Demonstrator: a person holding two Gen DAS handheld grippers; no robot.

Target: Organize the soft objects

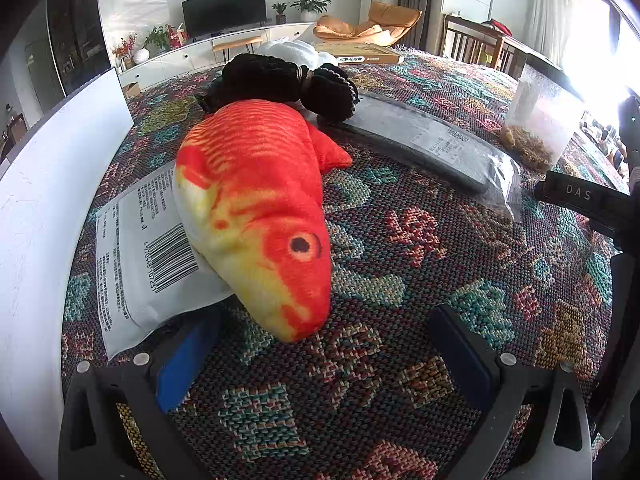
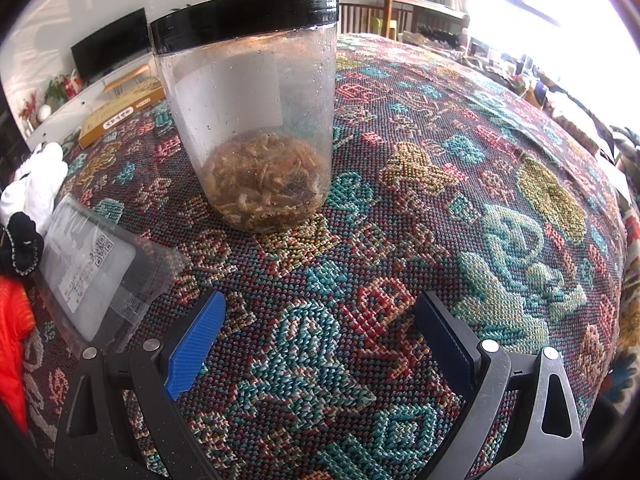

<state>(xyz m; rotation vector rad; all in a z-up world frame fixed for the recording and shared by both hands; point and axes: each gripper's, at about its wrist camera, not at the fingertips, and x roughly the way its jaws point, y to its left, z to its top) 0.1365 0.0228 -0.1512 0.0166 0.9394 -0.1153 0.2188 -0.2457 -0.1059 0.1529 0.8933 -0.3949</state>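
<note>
Left gripper (image 1: 320,364) hovers low with its jaws spread, lined up on the fish (image 1: 256,208), whose nose lies just ahead between them on the cloth (image 1: 440,280). I hold my right gripper (image 2: 320,344) gaping too, facing the jar (image 2: 252,120), parked clear of the plush.

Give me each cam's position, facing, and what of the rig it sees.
Left wrist: on the left gripper, low over the tablecloth, facing the fish toy; both open fingers show, plus the other gripper's body at right.
Right wrist: on the right gripper, low, facing the jar; both open fingers show.
Shared: jar, fish toy, plastic-wrapped gray package, tablecloth.
</note>
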